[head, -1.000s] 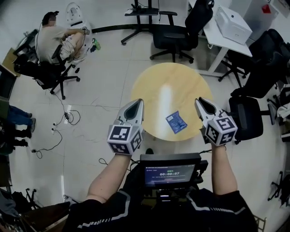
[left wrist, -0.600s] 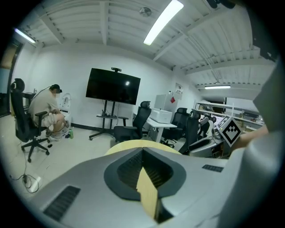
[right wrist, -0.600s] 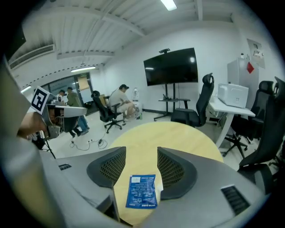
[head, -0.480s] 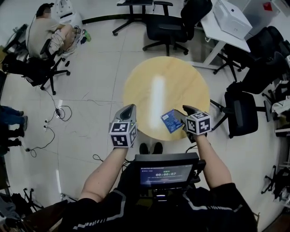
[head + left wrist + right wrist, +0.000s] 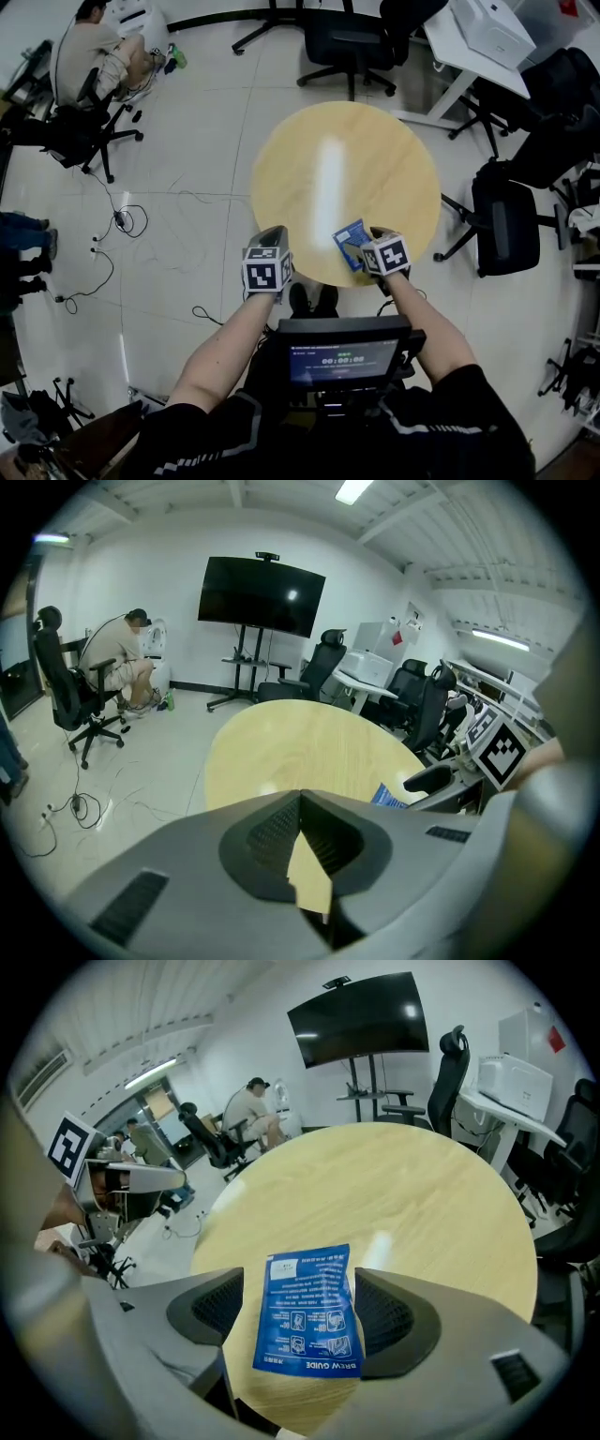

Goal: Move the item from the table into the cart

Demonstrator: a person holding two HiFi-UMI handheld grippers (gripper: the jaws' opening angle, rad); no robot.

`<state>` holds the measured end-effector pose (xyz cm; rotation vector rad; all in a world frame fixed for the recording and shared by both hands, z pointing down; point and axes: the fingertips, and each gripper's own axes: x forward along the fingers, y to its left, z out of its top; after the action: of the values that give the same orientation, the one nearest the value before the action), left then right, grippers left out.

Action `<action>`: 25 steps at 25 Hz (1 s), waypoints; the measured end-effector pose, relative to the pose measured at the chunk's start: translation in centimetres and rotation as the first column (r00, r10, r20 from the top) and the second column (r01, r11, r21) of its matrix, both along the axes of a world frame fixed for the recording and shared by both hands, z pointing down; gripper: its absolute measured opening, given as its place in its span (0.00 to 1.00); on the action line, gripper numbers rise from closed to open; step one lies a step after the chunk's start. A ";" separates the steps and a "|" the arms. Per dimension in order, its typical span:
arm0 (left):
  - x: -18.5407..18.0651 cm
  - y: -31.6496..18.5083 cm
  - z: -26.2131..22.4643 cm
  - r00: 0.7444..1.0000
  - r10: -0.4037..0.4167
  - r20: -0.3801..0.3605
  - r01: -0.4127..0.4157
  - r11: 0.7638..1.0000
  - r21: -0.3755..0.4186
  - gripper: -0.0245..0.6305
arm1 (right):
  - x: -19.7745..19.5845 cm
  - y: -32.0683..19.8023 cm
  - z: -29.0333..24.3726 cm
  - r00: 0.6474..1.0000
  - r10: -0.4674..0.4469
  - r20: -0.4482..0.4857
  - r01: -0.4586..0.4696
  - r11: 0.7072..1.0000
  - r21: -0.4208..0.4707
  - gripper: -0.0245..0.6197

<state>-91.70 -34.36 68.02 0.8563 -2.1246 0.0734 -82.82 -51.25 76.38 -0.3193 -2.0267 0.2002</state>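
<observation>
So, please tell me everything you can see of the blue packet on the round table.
The blue packet is a flat, glossy rectangular sachet, seemingly plastic, with white print and small pictures; "BREW GUIDE" is readable at one end. It lies flat on the pale wooden table, near the person's edge. The right tongs, whose jaws have just been opening, straddle it, one jaw on each side; they do not seem to press it.

The left tool, jaws closed tip to tip, faces the round table; a blue packet lies right.
</observation>
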 end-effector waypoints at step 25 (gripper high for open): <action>1.4 -2.9 6.5 0.995 0.035 -0.096 -0.039 0.999 -0.033 0.05 | -1.8 1.0 5.7 0.983 -0.123 -0.136 0.145 0.975 0.167 0.53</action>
<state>-90.32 -37.29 74.53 0.8619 -2.0129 0.0870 -84.60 -50.27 82.06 -0.3222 -1.8760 -0.0434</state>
